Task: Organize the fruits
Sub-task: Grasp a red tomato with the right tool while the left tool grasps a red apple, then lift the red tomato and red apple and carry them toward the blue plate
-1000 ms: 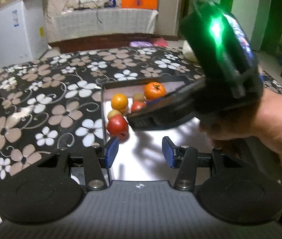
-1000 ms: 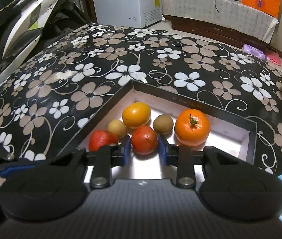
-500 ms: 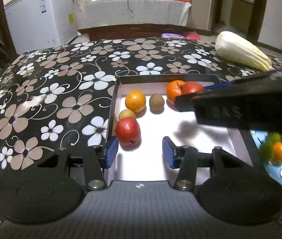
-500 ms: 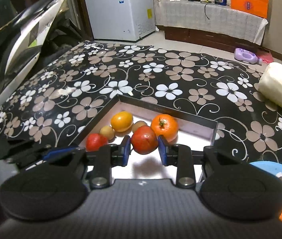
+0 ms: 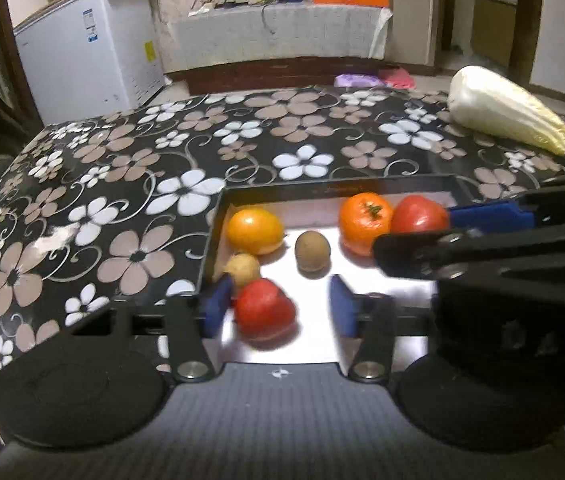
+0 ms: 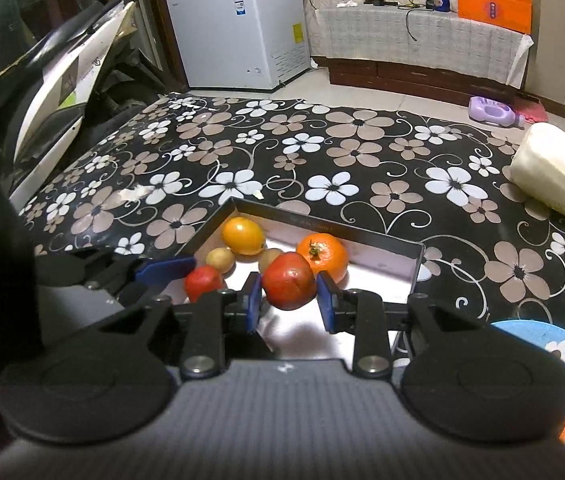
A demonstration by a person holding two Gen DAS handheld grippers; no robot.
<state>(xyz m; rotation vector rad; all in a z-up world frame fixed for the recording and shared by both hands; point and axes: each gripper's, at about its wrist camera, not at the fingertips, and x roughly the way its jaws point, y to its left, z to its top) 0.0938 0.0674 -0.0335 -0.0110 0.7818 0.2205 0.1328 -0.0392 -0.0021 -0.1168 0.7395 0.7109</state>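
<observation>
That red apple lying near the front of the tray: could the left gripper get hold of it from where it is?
Probably yes. The left gripper is open, and the red apple already lies between its fingers, nearer the left one. Nothing sits in the gap; the small yellowish fruit lies just behind.

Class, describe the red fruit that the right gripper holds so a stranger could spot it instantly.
Find the black-walled tray on the flowered table. Above its floor, the right gripper clamps a red fruit beside the stemmed orange. The other red fruit lies loose in the tray.
</observation>
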